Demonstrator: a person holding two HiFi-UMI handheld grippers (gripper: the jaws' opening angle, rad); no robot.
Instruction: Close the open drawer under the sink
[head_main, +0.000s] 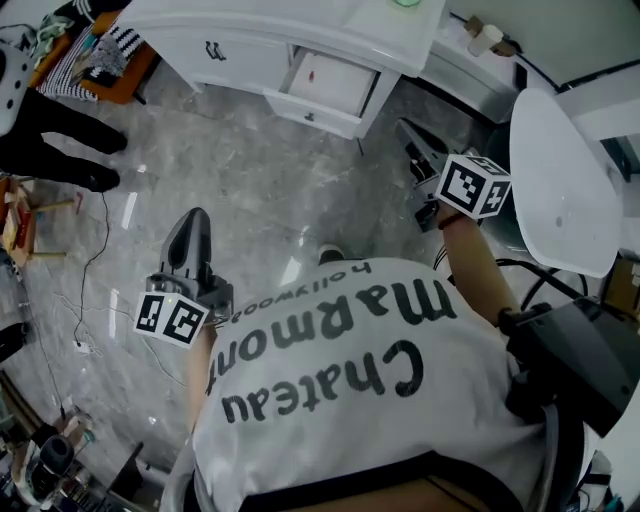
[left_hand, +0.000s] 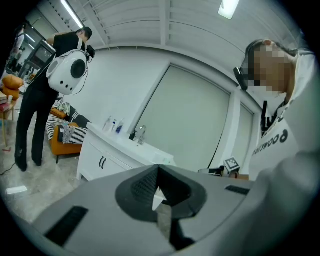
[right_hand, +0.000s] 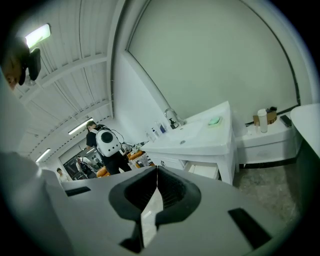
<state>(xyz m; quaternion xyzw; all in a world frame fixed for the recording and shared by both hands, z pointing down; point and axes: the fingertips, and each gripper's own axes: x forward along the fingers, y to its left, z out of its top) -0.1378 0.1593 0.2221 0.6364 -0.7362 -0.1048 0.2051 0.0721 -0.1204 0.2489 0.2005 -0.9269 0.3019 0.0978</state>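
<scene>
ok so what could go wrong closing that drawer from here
The drawer sticks out far; a narrow push from the shut right hand-held gripper on one corner could skew and jam it. The loose cable on the floor could catch a foot.

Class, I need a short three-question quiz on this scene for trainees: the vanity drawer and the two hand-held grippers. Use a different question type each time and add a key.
1. True or false: the drawer under the sink is pushed fully shut.
2. Multiple choice: what sits between the jaws of the left hand-held gripper? A) a drawer handle B) nothing, the jaws are together C) a bottle
3. Short answer: in the head view, which hand-held gripper is nearer the drawer?

Key
1. False: it stands pulled out.
2. B
3. The right hand-held gripper, also shut and empty.
</scene>
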